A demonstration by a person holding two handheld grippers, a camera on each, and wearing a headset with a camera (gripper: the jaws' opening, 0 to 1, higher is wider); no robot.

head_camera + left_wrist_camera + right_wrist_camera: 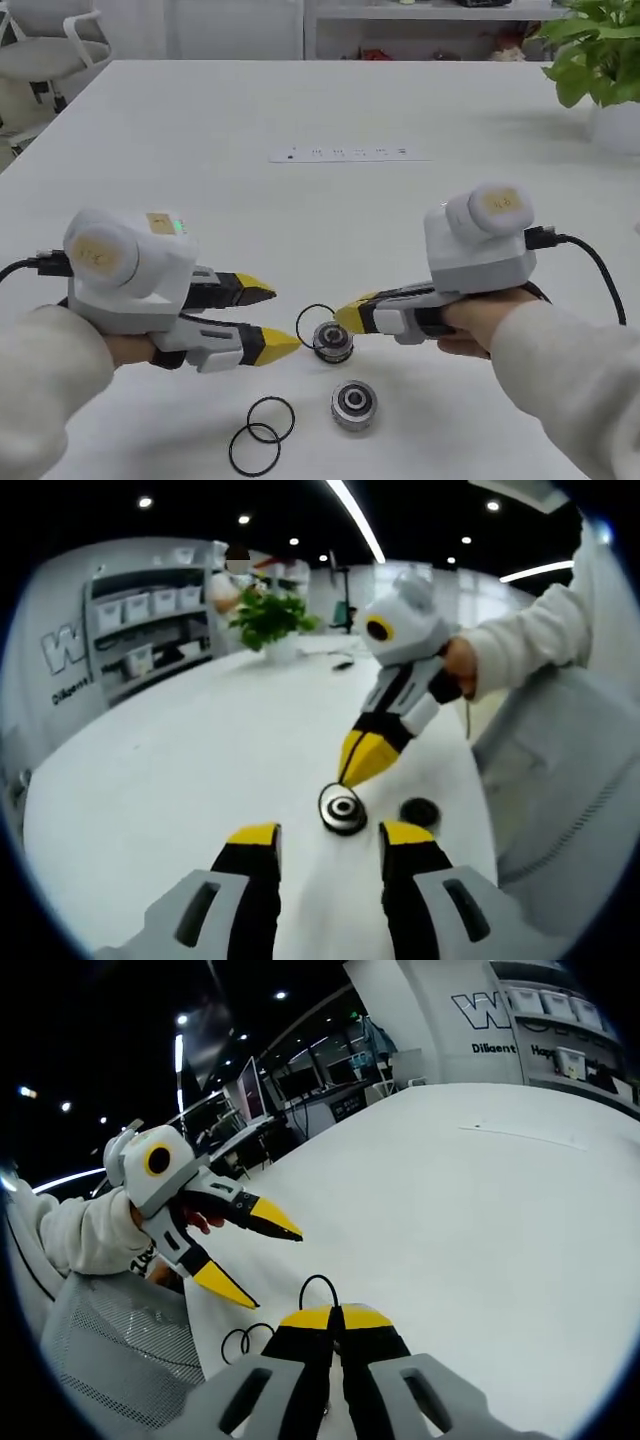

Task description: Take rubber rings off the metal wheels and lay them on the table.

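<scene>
Right gripper (347, 317): jaws shut, pinching a thin black rubber ring (299, 322) that stands as a loop just left of the near wheel (333, 342), a silver disc with a dark hub. Left gripper (272, 318): jaws wide apart, empty, left of that wheel. Second wheel (354, 405) and two overlapping loose rings (258, 433) lie on the table (200, 150), toward the person.

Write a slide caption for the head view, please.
The right claw pinches a rubber ring beside a metal wheel; left claw open, two rings on the table.
</scene>
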